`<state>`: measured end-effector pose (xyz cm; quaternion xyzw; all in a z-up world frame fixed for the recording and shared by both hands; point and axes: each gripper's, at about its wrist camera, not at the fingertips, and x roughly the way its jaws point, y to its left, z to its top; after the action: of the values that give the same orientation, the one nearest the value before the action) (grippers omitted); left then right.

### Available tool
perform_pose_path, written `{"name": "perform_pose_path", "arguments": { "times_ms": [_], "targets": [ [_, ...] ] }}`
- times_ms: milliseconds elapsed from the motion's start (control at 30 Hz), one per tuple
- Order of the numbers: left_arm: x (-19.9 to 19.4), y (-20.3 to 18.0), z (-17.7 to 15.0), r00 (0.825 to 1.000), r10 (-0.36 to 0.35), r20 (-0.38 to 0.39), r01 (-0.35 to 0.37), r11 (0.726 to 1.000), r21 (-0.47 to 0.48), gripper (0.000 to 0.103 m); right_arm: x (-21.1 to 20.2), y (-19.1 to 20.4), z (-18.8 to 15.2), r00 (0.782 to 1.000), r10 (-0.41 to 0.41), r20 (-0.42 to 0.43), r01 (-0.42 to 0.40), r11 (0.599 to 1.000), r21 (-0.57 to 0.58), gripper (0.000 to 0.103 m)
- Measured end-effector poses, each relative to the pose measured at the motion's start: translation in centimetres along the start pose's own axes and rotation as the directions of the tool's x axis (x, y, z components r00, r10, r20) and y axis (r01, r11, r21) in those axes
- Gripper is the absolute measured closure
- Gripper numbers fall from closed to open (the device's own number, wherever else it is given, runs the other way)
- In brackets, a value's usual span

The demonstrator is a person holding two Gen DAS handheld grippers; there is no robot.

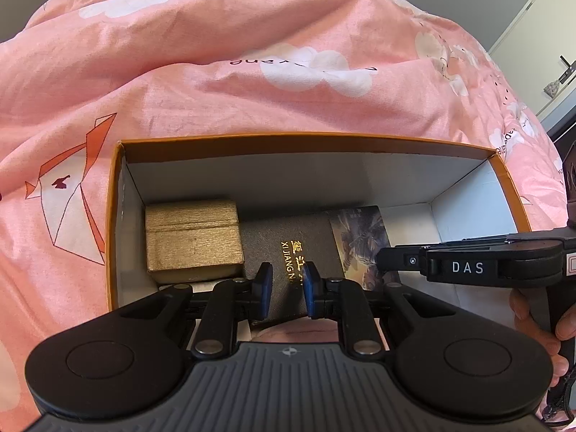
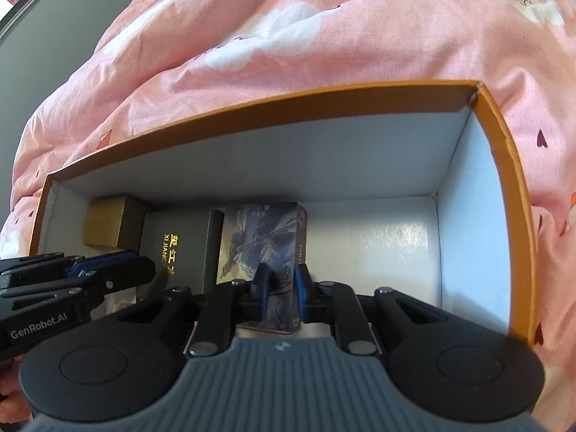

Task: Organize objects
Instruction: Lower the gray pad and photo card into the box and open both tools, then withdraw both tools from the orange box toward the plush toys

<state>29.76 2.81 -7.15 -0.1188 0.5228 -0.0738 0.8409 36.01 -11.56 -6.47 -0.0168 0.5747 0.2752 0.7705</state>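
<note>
An orange box [image 1: 288, 140] with white walls lies open on pink bedding. Side by side along its left half sit a gold box [image 1: 192, 237], a black box with gold lettering [image 1: 291, 241] and a box with a dark illustrated face [image 1: 363, 237]. My left gripper [image 1: 288, 286] points down over the black box, its blue pads close together with nothing gripped. My right gripper [image 2: 282, 282] hangs over the illustrated box [image 2: 262, 234], its narrow jaws holding nothing. From the side, the right gripper [image 1: 383, 261] tip is just above that box. The left gripper [image 2: 149, 270] shows side-on at the left.
The right half of the orange box floor [image 2: 370, 244] is bare white. Rumpled pink bedding [image 1: 252, 54] with white clouds surrounds the box on all sides. A person's hand [image 1: 532, 320] holds the right gripper's handle. A pale cabinet [image 1: 540, 18] stands at far right.
</note>
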Motion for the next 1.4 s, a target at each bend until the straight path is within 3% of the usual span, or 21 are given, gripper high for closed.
{"name": "perform_pose_path", "arguments": {
  "times_ms": [267,467,567,667,767,900,1067,1167,1233,1400],
  "targets": [
    [0.0,0.1,-0.1,1.0,-0.015,0.011,0.015,1.0,-0.013,0.082,-0.2,-0.1,0.0,1.0,0.009,0.013,-0.009,1.0,0.012,0.087],
    [-3.9,-1.7,-1.3,0.992,-0.009,0.126,0.005,0.999,0.034,0.081,-4.0,1.1,-1.5,0.99,-0.043,0.131,0.05,0.997,-0.051,0.084],
    [-6.6,-3.2,-3.0,0.978,-0.013,0.207,0.003,0.999,0.053,0.081,-6.8,2.2,-3.1,0.978,-0.038,0.205,0.058,0.994,-0.092,0.083],
    [-9.1,-4.8,-5.1,0.964,-0.018,0.265,-0.003,0.997,0.079,0.081,-9.7,3.1,-5.2,0.959,-0.004,0.282,0.037,0.993,-0.113,0.074],
    [-11.4,-6.4,-7.2,0.95,-0.067,0.306,0.027,0.991,0.131,0.081,-12.4,3.9,-7.8,0.936,0.022,0.352,0.028,0.991,-0.135,0.068],
    [-13.4,-8.0,-10.0,0.938,-0.097,0.332,0.046,0.986,0.159,0.081,-15.1,4.6,-11.7,0.907,-0.007,0.422,0.082,0.984,-0.16,0.062],
    [-14.6,-9.3,-13.1,0.936,-0.153,0.317,0.093,0.976,0.196,0.078,-17.9,4.1,-16.3,0.874,-0.047,0.484,0.135,0.979,-0.15,0.06],
    [-14.5,-9.3,-14.8,0.944,-0.14,0.299,0.082,0.977,0.199,0.078,-18.8,3.8,-18.9,0.854,-0.1,0.51,0.198,0.97,-0.14,0.06],
    [-13.9,-9.1,-15.6,0.956,-0.138,0.259,0.092,0.979,0.183,0.078,-19.1,3.6,-20.5,0.858,-0.119,0.5,0.218,0.965,-0.145,0.06],
    [-12.6,-8.4,-17.6,0.971,-0.17,0.167,0.147,0.979,0.14,0.078,-18.2,2.4,-23.2,0.891,-0.179,0.418,0.244,0.964,-0.107,0.06]
  ]
}}
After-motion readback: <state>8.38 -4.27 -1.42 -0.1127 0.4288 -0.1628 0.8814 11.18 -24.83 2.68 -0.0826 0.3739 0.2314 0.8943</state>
